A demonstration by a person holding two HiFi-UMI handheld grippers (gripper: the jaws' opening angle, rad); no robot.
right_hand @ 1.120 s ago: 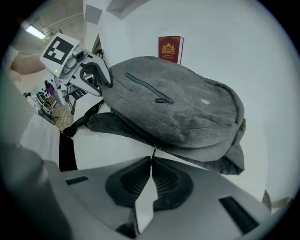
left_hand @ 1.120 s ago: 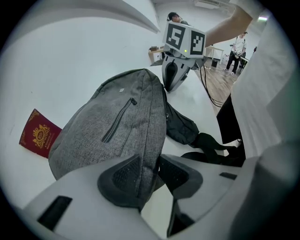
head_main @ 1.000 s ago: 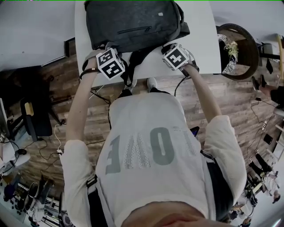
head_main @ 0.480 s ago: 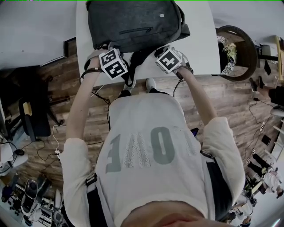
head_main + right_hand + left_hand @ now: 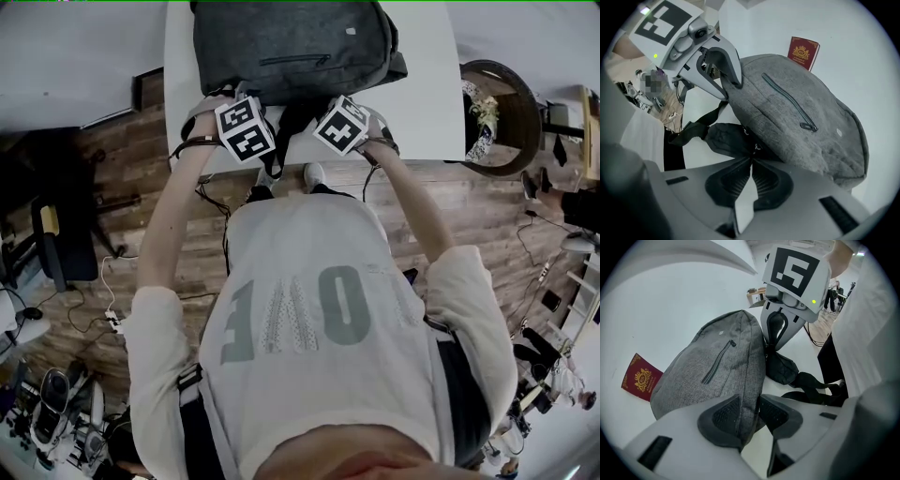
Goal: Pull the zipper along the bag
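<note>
A grey backpack [image 5: 291, 47] lies on the white table [image 5: 422, 112], its front-pocket zip [image 5: 790, 101] facing up. My left gripper [image 5: 752, 411] is shut on a fold of grey fabric at the bag's near edge [image 5: 749, 394]. In the head view the left gripper [image 5: 239, 112] sits at the bag's near left corner. My right gripper [image 5: 751, 164] is shut, with the small metal zipper pull [image 5: 754, 146] at its tips, by the dark open seam. The right gripper [image 5: 339, 117] stands close to the left one over the black straps [image 5: 693, 131].
A red passport [image 5: 641, 377] lies on the table beyond the bag. The table's near edge [image 5: 309, 161] runs just under both grippers. A round wooden stand [image 5: 506, 103] is at the right, a chair [image 5: 56, 234] at the left, and cables cross the wood floor.
The right gripper has slid leftward along the bag's near edge, closing the gap to the left gripper. The left gripper has kept its hold in place.
</note>
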